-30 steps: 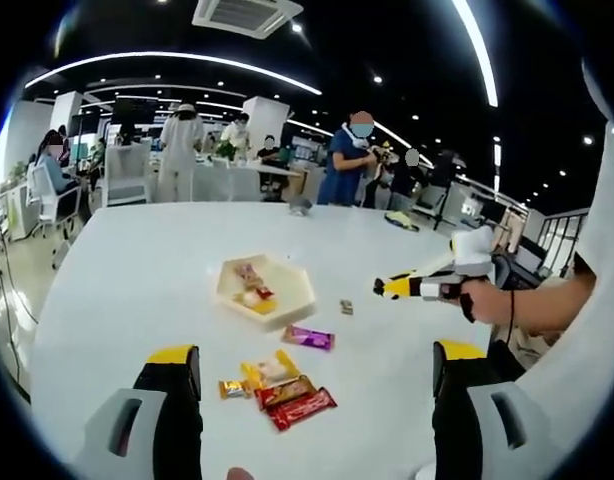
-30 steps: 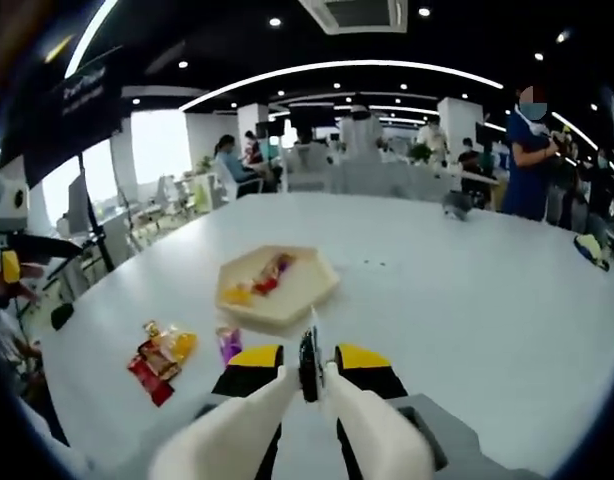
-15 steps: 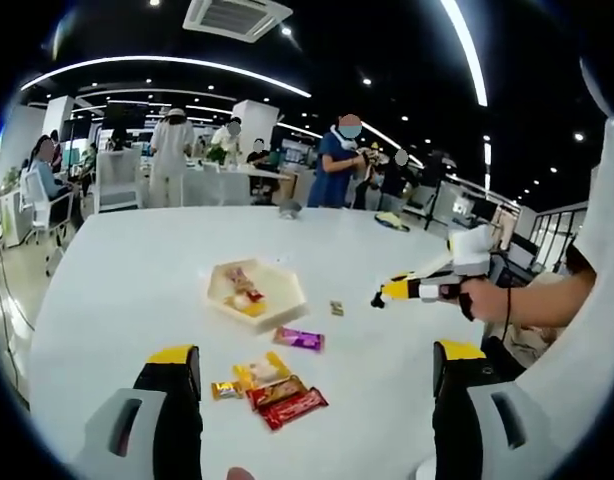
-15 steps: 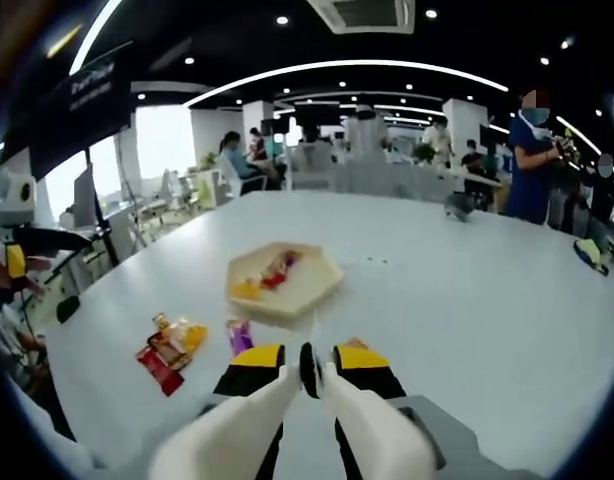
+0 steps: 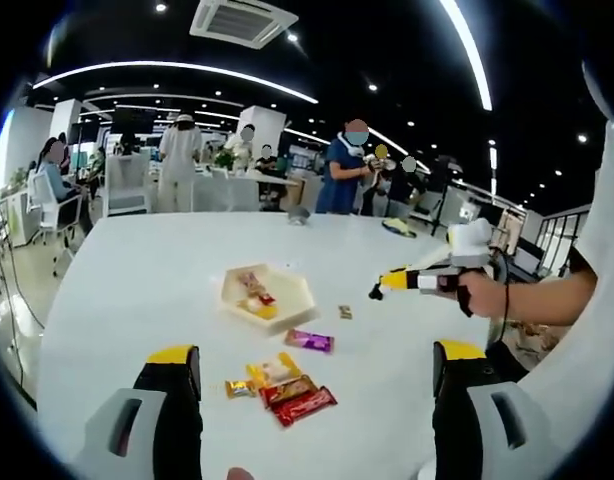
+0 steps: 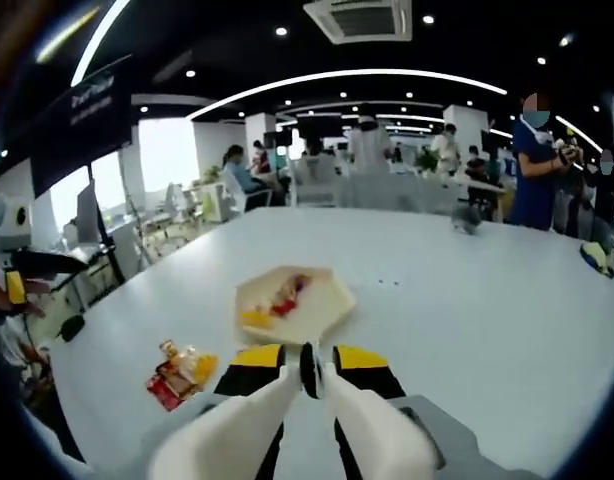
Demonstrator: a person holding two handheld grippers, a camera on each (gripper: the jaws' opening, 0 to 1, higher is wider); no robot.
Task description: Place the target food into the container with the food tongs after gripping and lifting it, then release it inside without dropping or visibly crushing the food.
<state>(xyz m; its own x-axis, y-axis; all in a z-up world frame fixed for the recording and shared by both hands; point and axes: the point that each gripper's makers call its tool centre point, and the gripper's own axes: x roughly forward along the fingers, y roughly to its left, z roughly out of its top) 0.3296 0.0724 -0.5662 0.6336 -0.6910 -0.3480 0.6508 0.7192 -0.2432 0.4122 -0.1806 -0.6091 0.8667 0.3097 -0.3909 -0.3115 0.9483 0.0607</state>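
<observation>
1. Table (image 5: 137,300) — white and broad — carries a cream hexagonal container (image 5: 267,295) with a few wrapped sweets inside it; in the right gripper view we see the same container (image 6: 294,303) just beyond the jaw tips, at about 12 o'clock from them.
2. In the left gripper view, a purple-wrapped snack (image 5: 309,341) lies at 5 o'clock from the container, apart from it, and a small wrapped piece (image 5: 345,312) sits at 3 o'clock.
3. Nearer us lies a cluster of wrapped snacks (image 5: 282,385) in yellow, gold and red, touching one another, between the two jaws of the left gripper (image 5: 312,365), which stand wide apart with nothing held.
4. We see the right gripper (image 6: 308,368) with its jaws almost together — a thin metal piece stands between them, which we cannot identify for certain.
5. In the left gripper view, the right gripper (image 5: 402,282) hangs above the table at 3 o'clock, held by a hand (image 5: 477,293).
6. People stand at desks far behind the table.
</observation>
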